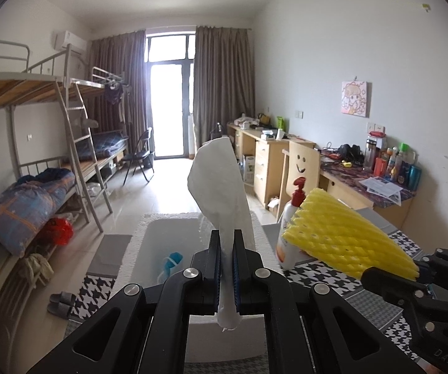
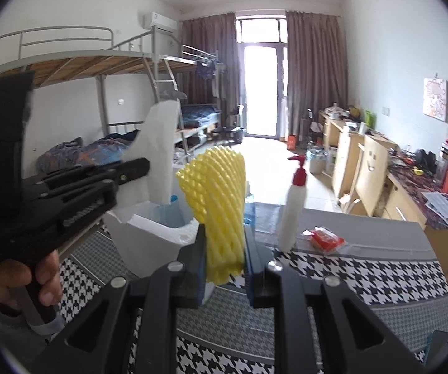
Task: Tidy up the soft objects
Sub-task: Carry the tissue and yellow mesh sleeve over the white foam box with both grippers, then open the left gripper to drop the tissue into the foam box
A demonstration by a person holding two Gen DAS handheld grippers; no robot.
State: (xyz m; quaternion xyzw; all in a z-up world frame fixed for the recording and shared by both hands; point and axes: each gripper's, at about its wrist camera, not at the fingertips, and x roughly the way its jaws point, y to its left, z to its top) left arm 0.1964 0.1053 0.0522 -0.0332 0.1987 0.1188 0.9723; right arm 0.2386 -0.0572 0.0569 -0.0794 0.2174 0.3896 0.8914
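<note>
My left gripper (image 1: 226, 243) is shut on a white paper tissue (image 1: 216, 180) that stands up above a white foam box (image 1: 161, 233). A blue soft item (image 1: 174, 258) lies inside the box. My right gripper (image 2: 225, 237) is shut on a yellow foam net sleeve (image 2: 217, 193), held above the table just right of the box (image 2: 149, 237). In the left wrist view the sleeve (image 1: 342, 233) and right gripper (image 1: 389, 275) are at the right. In the right wrist view the left gripper (image 2: 136, 168) with the tissue (image 2: 158, 143) is at the left.
A white pump bottle with a red top (image 2: 292, 205) and a red packet (image 2: 325, 238) stand on the houndstooth tablecloth (image 2: 364, 274). Bunk beds (image 1: 37, 155) are at the left, desks (image 1: 364, 180) along the right wall.
</note>
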